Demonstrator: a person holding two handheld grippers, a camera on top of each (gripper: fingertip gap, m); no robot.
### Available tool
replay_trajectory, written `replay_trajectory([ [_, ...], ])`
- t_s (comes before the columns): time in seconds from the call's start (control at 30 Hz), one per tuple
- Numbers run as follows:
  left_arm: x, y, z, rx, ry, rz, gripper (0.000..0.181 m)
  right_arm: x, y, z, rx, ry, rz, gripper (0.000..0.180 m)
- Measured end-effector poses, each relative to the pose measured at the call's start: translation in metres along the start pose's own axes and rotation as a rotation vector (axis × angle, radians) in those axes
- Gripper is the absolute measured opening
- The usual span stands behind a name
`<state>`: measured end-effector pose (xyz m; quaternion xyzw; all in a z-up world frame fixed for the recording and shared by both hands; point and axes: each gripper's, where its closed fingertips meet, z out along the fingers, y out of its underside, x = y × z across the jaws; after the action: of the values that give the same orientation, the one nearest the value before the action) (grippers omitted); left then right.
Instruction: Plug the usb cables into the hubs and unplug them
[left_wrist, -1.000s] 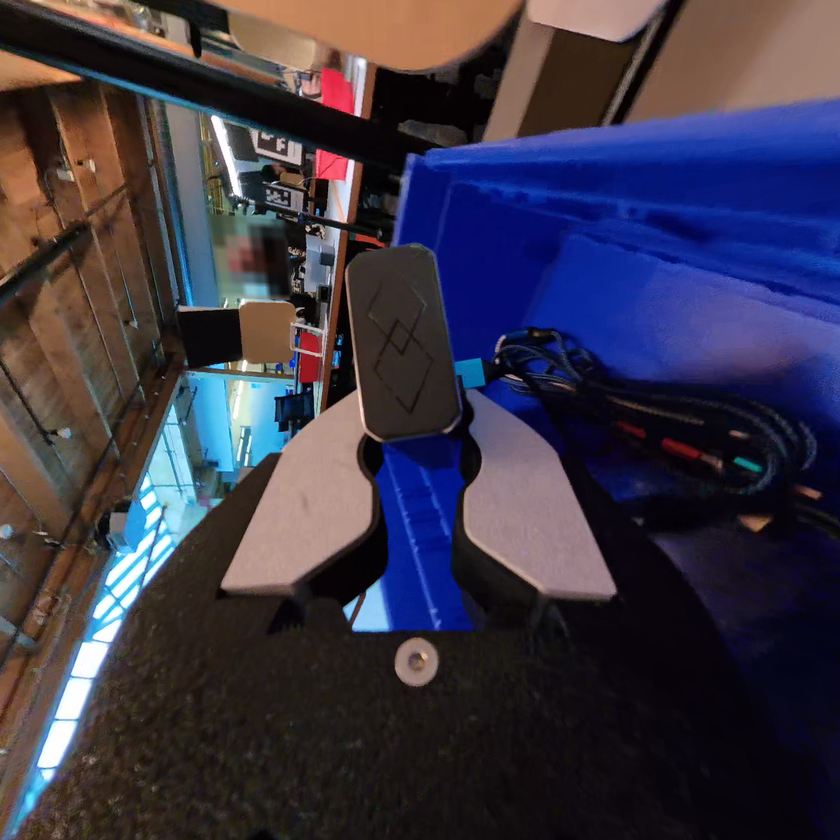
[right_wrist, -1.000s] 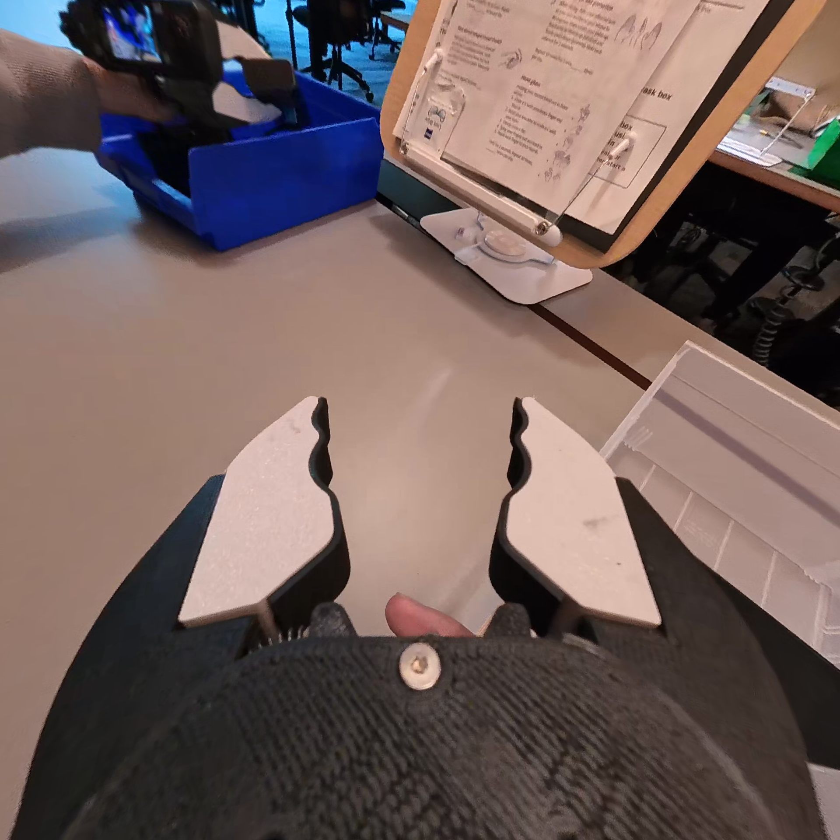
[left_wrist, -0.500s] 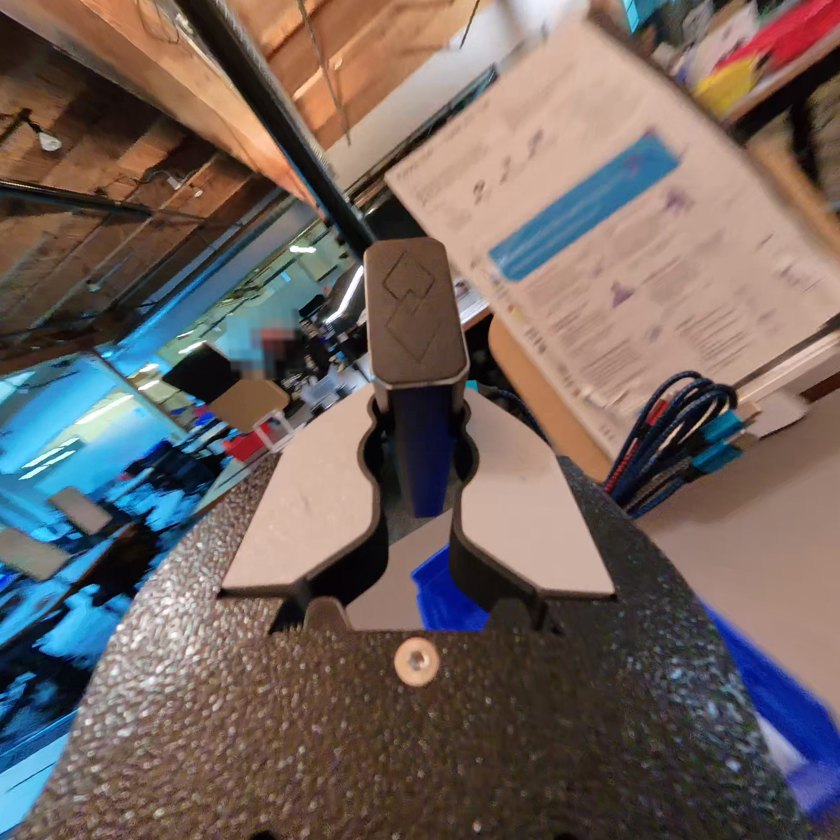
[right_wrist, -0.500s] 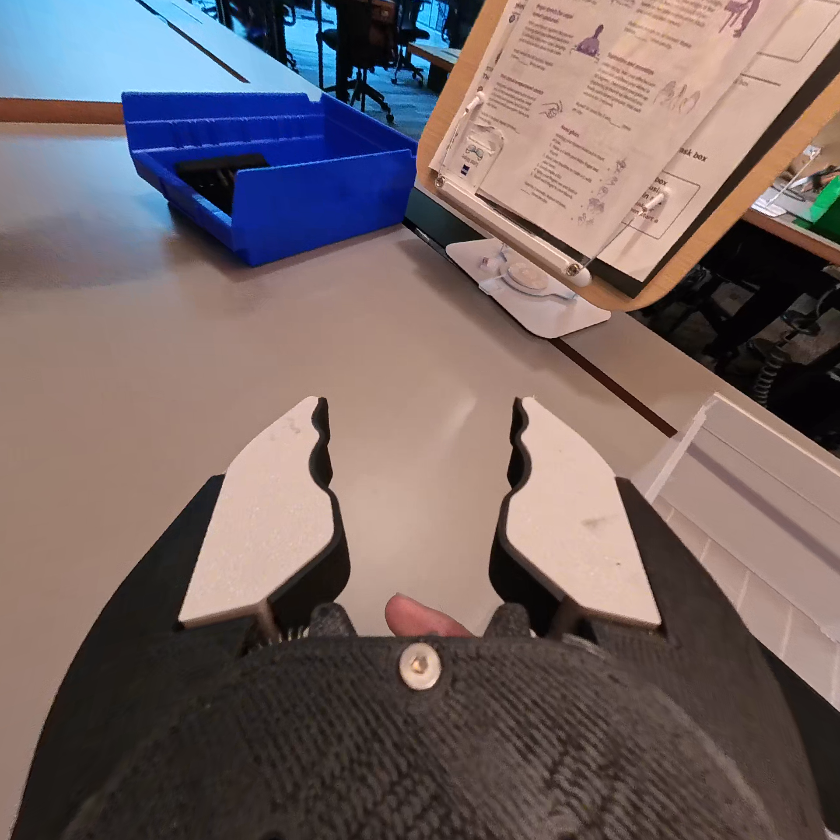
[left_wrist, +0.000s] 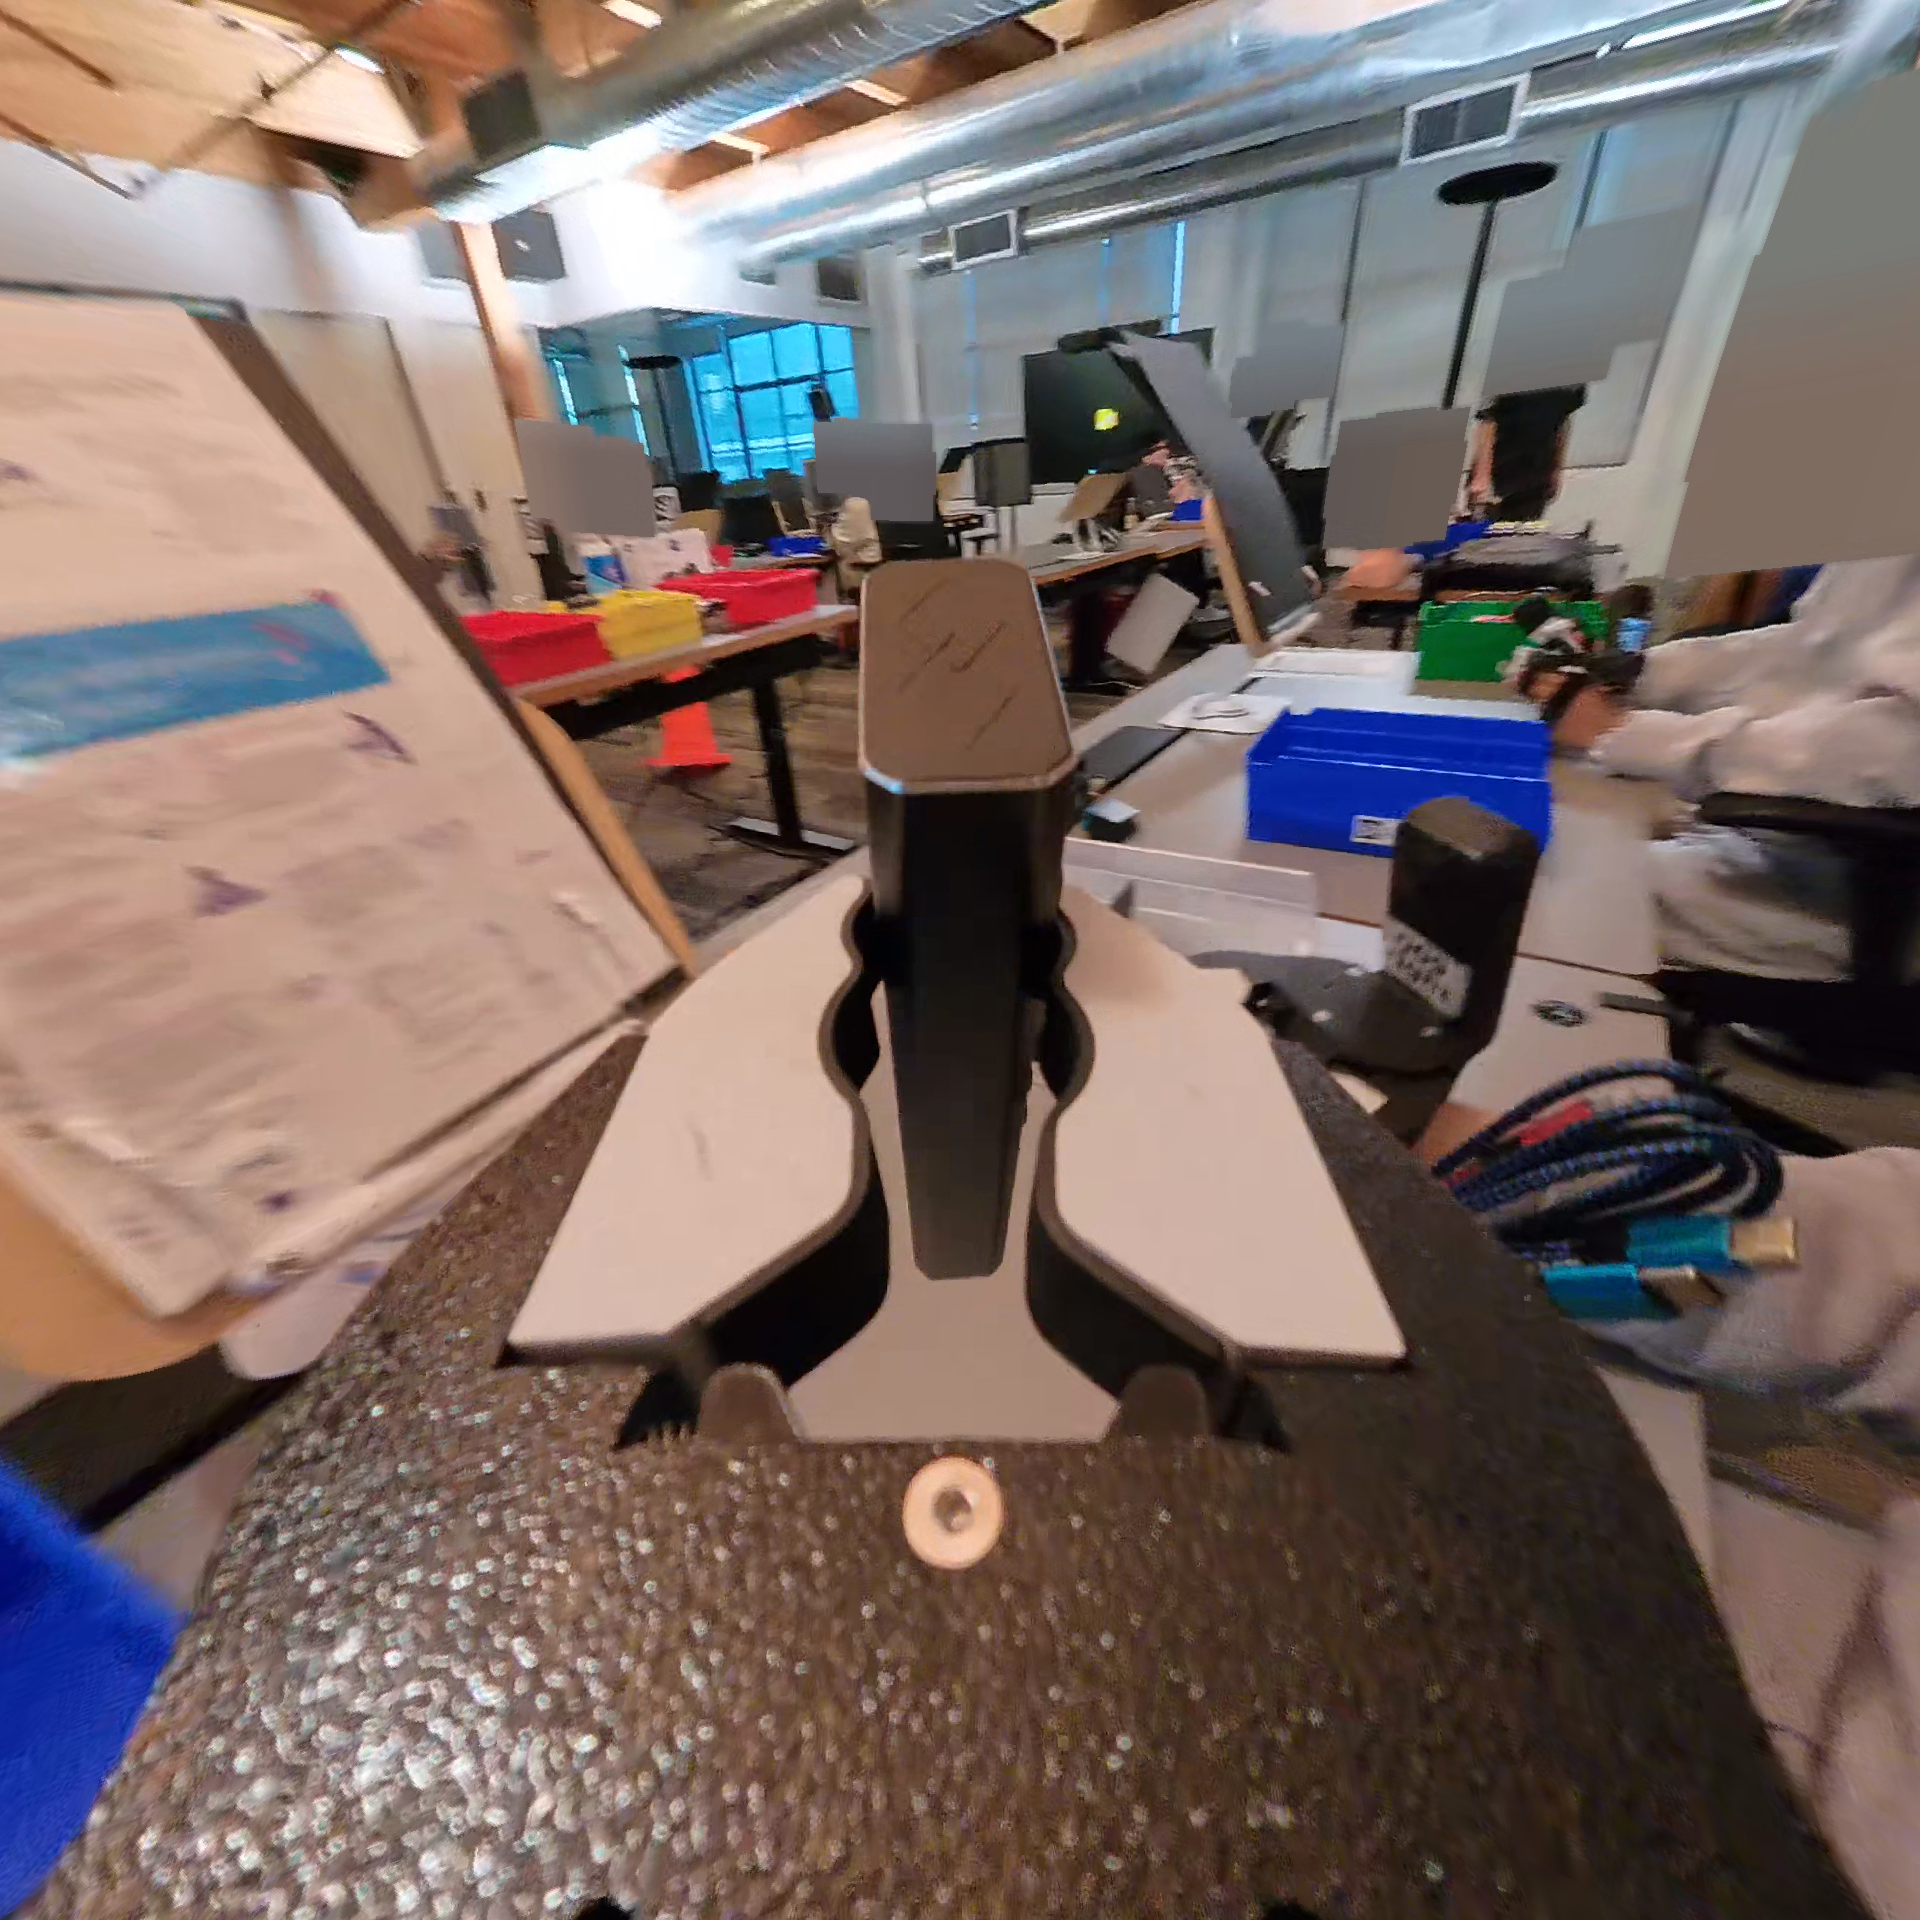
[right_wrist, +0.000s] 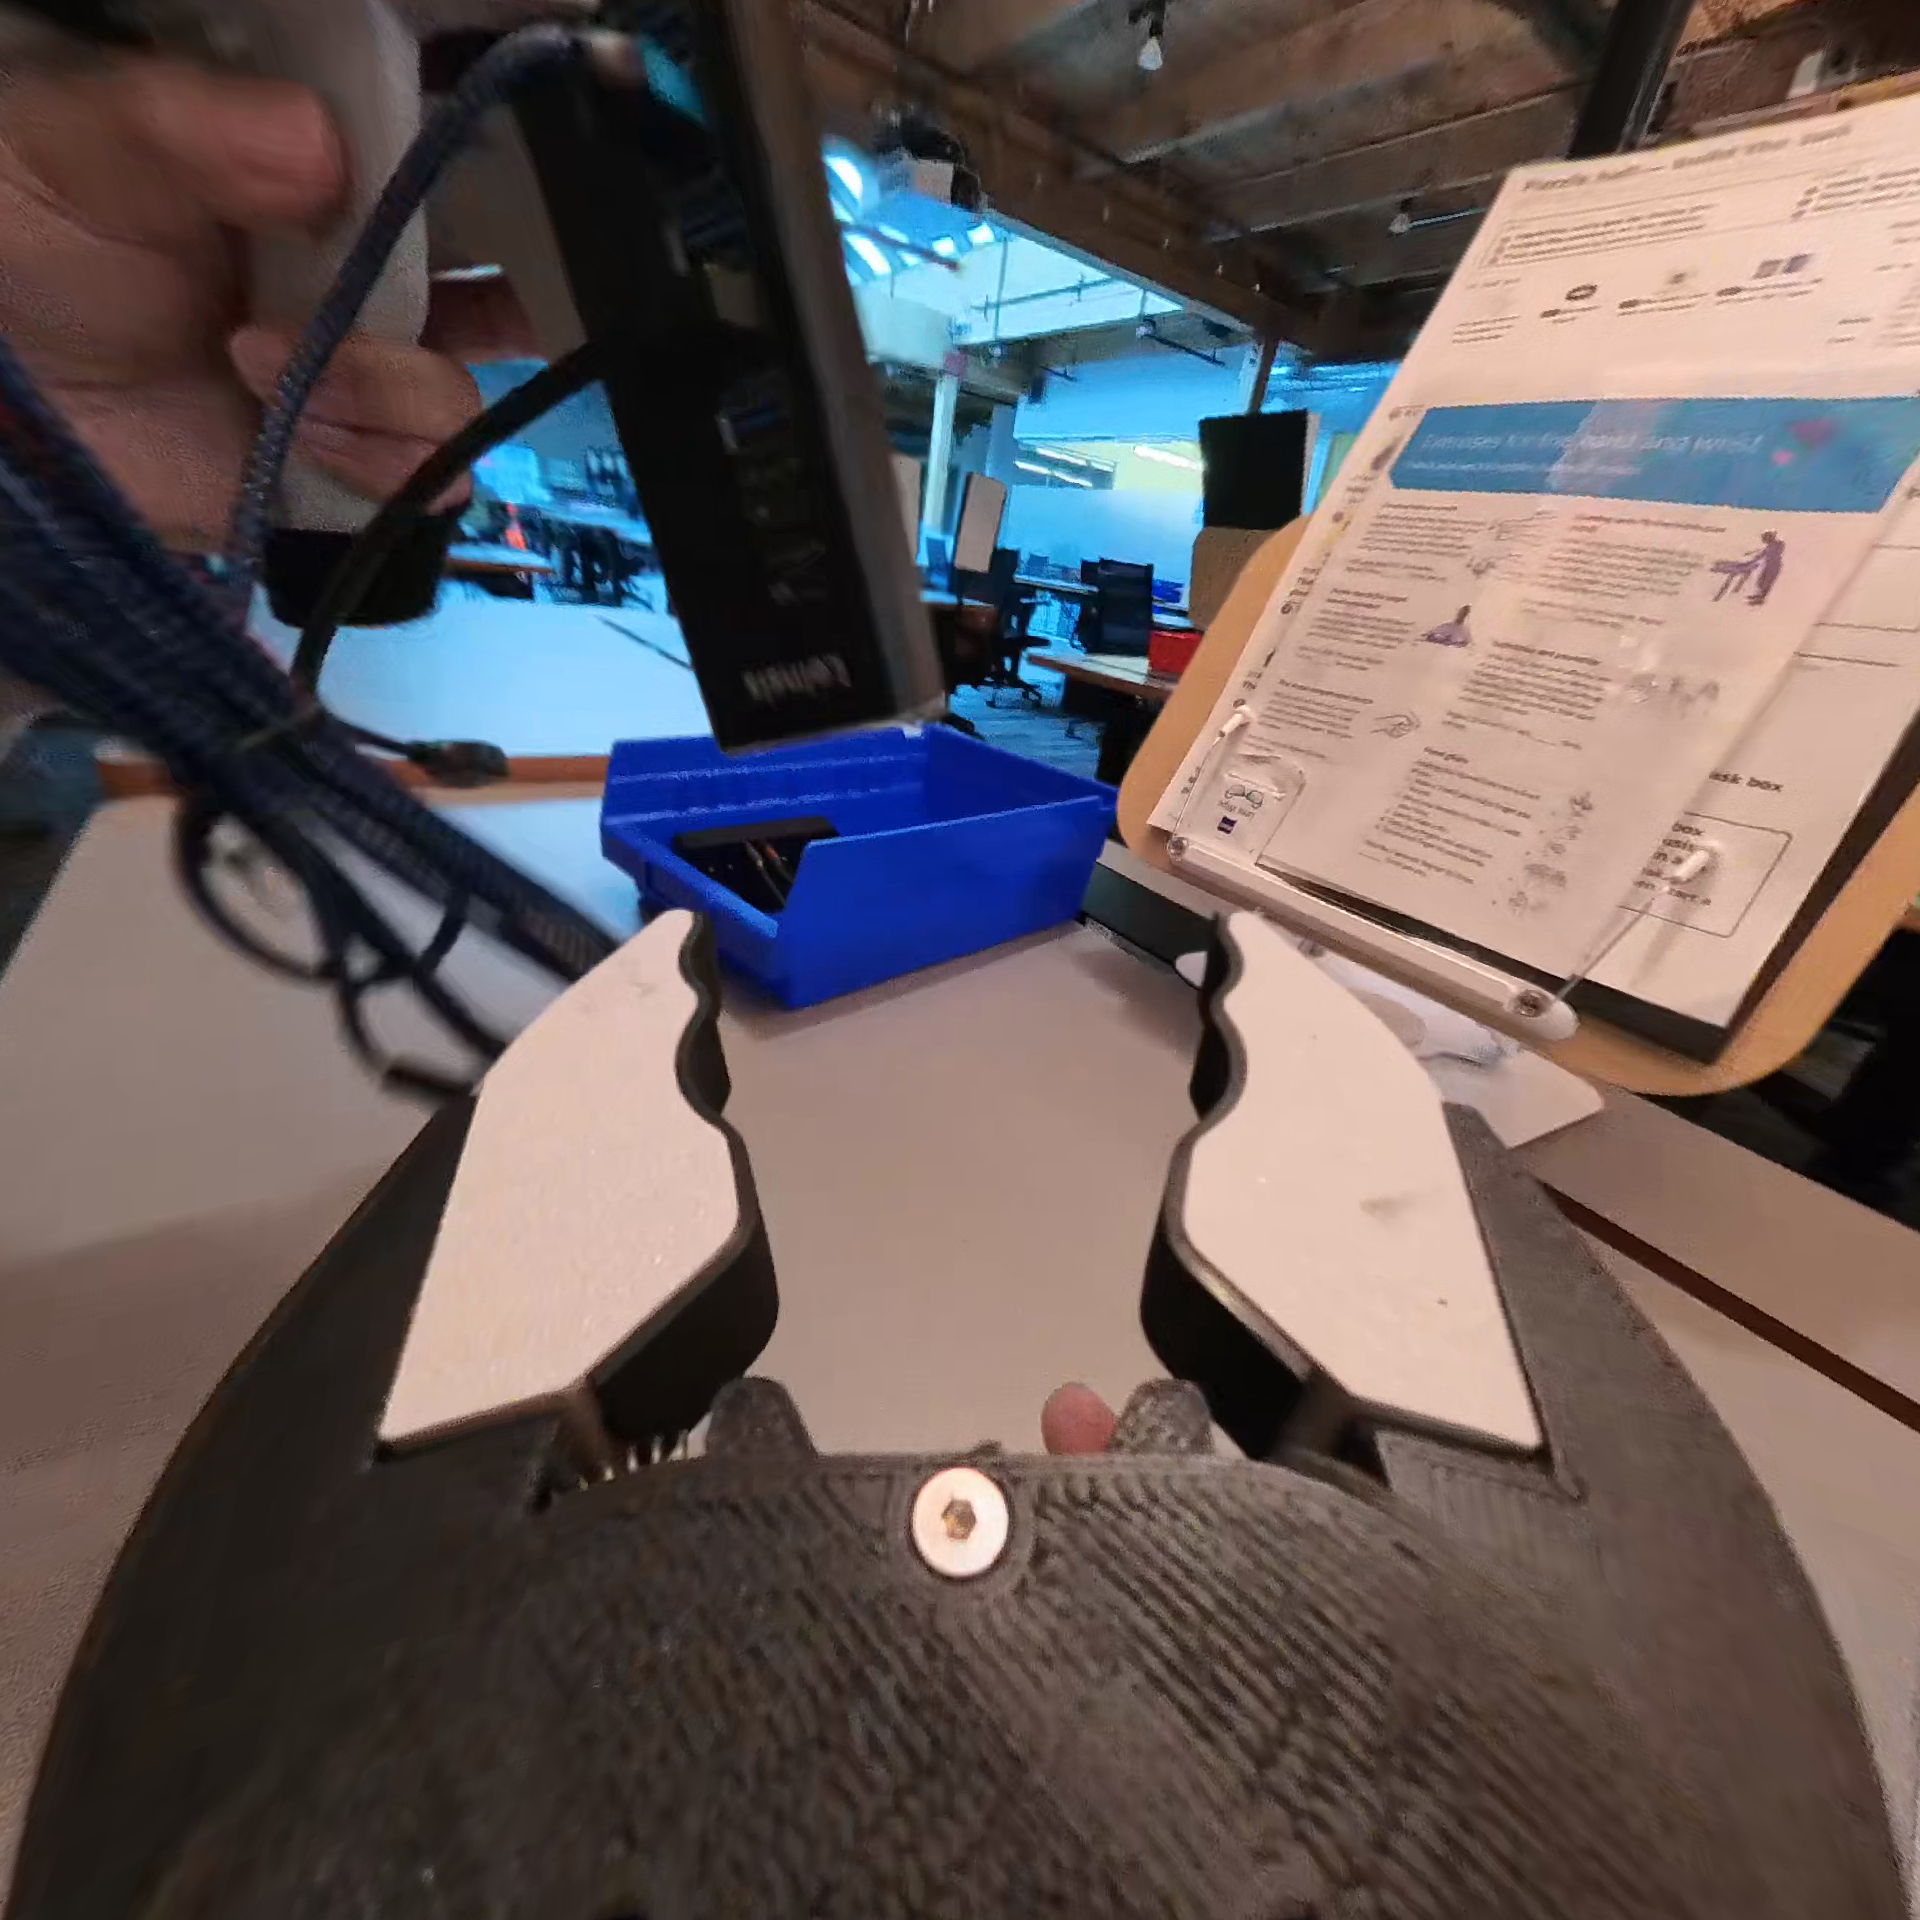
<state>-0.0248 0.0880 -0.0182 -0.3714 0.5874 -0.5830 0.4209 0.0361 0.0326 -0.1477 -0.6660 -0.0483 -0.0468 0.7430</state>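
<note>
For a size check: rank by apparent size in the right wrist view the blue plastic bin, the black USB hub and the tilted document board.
1. Tilted document board.
2. Black USB hub and blue plastic bin: unsure, the hub hangs nearer the camera.

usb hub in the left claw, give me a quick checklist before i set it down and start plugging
1. Grip on the usb hub: ok. The left claw is shut on its narrow sides, and the hub points straight out between the fingers.
2. Right claw free to take a plug: ok. Its jaws stand wide apart with nothing between them.
3. Usb cables within reach: ok. The blue braided bundle hangs from the hand beside the hub.
4. Cables untangled: not ok. They are bunched in loops.
5. Bare table ahead of the blue bin: ok.
6. Hub ports clear: cannot tell, the port face is blurred.
</note>
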Motion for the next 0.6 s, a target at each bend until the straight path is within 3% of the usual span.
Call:
replay_trajectory([
  [0.17, 0.04, 0.033, 0.038, 0.005, 0.059, -0.08, 0.028, -0.013, 0.012, 0.01, -0.068, 0.057, -0.142, 0.1],
  [0.33, 0.058, 0.045, 0.056, 0.05, 0.124, -0.2, 0.028, -0.015, 0.016, 0.009, -0.054, 0.077, -0.29, 0.084],
  [0.37, 0.059, 0.049, 0.058, 0.042, 0.113, -0.175, 0.028, -0.016, 0.02, 0.009, -0.084, 0.084, -0.356, 0.071],
  [0.47, 0.064, 0.051, 0.056, 0.039, 0.125, -0.103, 0.028, -0.007, 0.018, 0.004, -0.112, 0.112, -0.425, 0.068],
  [0.6, 0.075, 0.057, 0.048, -0.012, 0.169, 0.042, 0.028, 0.016, 0.008, -0.011, -0.173, 0.234, -0.69, 0.066],
])
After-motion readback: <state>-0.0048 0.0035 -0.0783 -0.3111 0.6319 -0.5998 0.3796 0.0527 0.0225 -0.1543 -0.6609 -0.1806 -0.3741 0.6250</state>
